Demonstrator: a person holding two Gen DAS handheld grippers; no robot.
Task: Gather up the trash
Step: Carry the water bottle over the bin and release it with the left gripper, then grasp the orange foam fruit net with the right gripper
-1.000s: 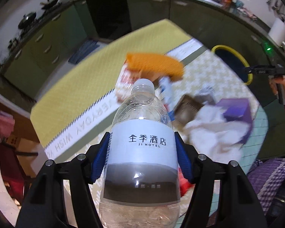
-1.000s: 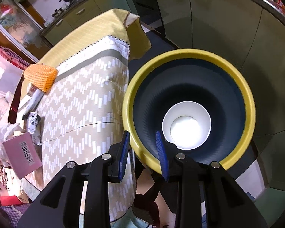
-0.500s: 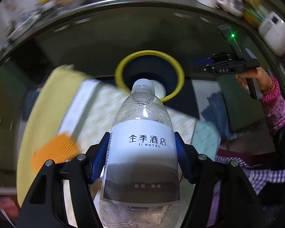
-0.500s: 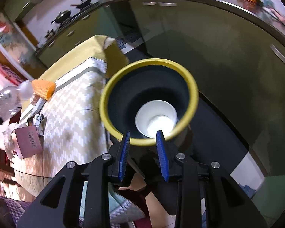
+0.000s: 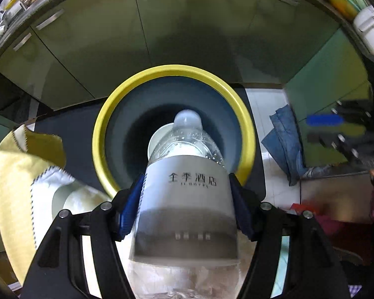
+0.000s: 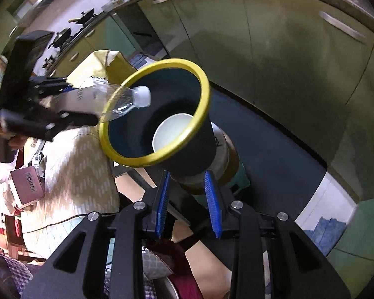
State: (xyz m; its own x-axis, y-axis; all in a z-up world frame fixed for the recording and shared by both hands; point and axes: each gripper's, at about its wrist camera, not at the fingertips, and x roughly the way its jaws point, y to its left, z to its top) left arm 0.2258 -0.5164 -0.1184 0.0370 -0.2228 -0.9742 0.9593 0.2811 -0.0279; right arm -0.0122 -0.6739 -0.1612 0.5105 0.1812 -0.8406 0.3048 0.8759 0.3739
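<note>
Left claw (image 5: pixel 187 208) grips bottle (image 5: pixel 187 199) over bin (image 5: pixel 99 134) (cup inside).

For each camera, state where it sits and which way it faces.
Left wrist: on the left gripper, facing down into the yellow-rimmed bin; its fingers clamp a water bottle.
Right wrist: on the right gripper, beside the bin's wall, facing the cabinets; fingers apart, nothing between them.
Both show bin, bottle, paper cup.
</note>
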